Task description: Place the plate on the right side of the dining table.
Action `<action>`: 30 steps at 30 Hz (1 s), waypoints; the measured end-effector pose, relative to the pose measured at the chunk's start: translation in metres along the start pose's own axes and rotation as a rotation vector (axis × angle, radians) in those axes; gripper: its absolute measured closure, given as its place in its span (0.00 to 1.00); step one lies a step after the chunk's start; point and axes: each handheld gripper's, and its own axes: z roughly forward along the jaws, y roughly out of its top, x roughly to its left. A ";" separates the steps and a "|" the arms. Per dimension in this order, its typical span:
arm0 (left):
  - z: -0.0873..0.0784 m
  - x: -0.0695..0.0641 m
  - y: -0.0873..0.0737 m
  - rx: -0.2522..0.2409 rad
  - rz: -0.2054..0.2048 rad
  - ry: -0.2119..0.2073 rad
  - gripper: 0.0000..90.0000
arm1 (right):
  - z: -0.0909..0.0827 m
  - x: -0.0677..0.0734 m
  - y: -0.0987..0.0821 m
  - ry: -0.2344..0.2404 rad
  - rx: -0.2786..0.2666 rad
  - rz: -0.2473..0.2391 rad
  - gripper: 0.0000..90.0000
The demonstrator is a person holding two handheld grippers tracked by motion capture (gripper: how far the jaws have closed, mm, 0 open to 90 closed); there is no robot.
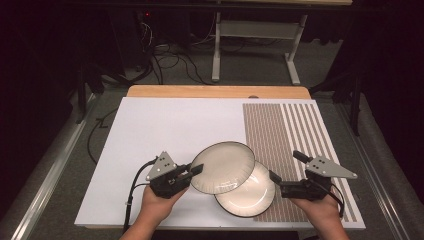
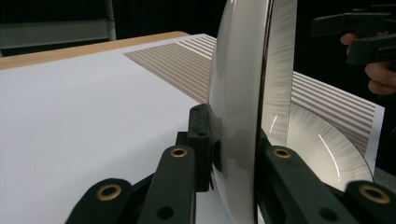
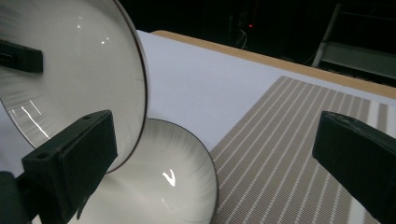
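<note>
- A white sheet (image 1: 165, 135) covers most of the table.
- A brown striped mat (image 1: 280, 130) lies along its right side.
- The wooden table edge (image 1: 215, 91) shows at the far end.
- Behind it, cables (image 1: 165, 62) trail across the floor beside a grey metal stand (image 1: 255, 45).

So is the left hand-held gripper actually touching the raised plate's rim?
Touching. The left gripper view shows the left hand-held gripper with one jaw pressed against each face of the raised plate, no gap. The high view agrees: its jaws meet the plate's left edge.
</note>
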 end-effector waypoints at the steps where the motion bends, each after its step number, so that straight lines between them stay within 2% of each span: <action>1: 0.000 0.000 0.000 -0.001 -0.001 -0.002 0.88 | 0.004 0.003 0.001 0.010 0.006 -0.005 0.01; 6: 0.000 0.002 0.000 0.001 -0.003 -0.008 0.88 | 0.018 0.017 0.007 0.067 0.026 -0.044 0.04; 9: 0.001 0.002 0.000 0.002 -0.005 -0.009 0.88 | 0.025 0.023 0.010 0.090 0.026 -0.045 0.05; 11: 0.001 0.002 0.000 0.000 -0.003 -0.013 0.88 | 0.035 0.030 0.013 0.122 0.028 -0.045 0.07; 15: 0.001 0.003 0.000 0.001 -0.007 -0.018 0.88 | 0.043 0.034 0.014 0.134 0.044 -0.048 0.09; 20: 0.002 0.004 -0.001 0.001 -0.013 -0.021 0.88 | 0.056 0.038 0.014 0.163 0.060 -0.031 0.17; 26: 0.002 0.004 -0.001 0.000 -0.012 -0.023 0.88 | 0.062 0.039 0.007 0.165 0.070 0.002 0.26; 27: 0.002 0.004 -0.001 -0.001 -0.012 -0.024 0.88 | 0.063 0.037 0.004 0.165 0.063 0.038 0.34; 30: 0.002 0.004 -0.001 -0.003 -0.009 -0.022 0.88 | 0.064 0.032 -0.001 0.172 0.063 0.082 0.44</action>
